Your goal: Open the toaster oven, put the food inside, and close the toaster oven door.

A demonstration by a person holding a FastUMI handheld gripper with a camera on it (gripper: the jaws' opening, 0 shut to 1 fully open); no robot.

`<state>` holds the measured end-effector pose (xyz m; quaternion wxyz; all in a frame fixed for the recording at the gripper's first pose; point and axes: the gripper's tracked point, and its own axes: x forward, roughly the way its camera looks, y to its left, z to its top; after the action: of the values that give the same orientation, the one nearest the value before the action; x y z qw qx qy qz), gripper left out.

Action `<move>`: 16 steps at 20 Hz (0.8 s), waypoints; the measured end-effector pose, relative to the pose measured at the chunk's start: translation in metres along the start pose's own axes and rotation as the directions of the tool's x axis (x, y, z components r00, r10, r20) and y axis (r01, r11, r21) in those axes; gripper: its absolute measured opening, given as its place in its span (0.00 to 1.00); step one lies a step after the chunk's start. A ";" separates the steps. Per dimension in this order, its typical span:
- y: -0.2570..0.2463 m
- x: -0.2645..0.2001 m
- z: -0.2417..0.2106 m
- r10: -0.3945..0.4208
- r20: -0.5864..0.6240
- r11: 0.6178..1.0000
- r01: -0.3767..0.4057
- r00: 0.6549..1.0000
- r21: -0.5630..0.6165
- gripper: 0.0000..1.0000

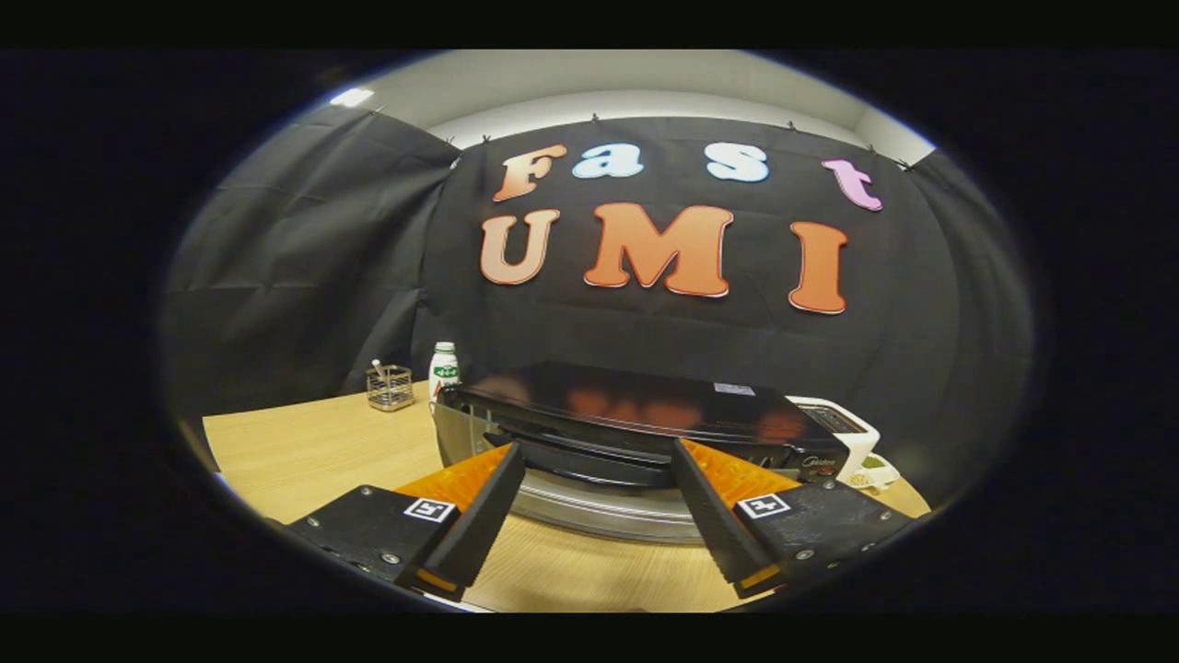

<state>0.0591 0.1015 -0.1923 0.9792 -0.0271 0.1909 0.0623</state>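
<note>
With the gripper (pixel 597 459) spread wide astride the black glossy toaster oven's (pixel 645 414) dark door handle (pixel 589 451), centre it, then clench squarely before pulling.

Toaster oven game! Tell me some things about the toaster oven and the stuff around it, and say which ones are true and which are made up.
1. The claw is open, its fingers spread apart just in front of the toaster oven. True.
2. The toaster oven sits on the floor. False: it sits on the wooden table.
3. A white bottle stands beside the toaster oven's far corner. True.
4. The claw is squeezing the bottle. False: the bottle is far beyond the fingers, and nothing is held.
5. A small wire basket stands near the bottle. True.
</note>
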 end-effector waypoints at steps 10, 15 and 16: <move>-0.015 0.036 0.019 -0.033 -0.014 0.988 0.035 0.999 0.152 0.93; -0.011 0.036 0.013 -0.026 -0.023 0.985 0.030 0.999 0.169 0.93; -0.011 0.034 0.011 -0.021 -0.026 0.984 0.025 0.999 0.174 0.91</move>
<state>0.0961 0.0954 -0.1944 0.9761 0.0557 0.2071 0.0337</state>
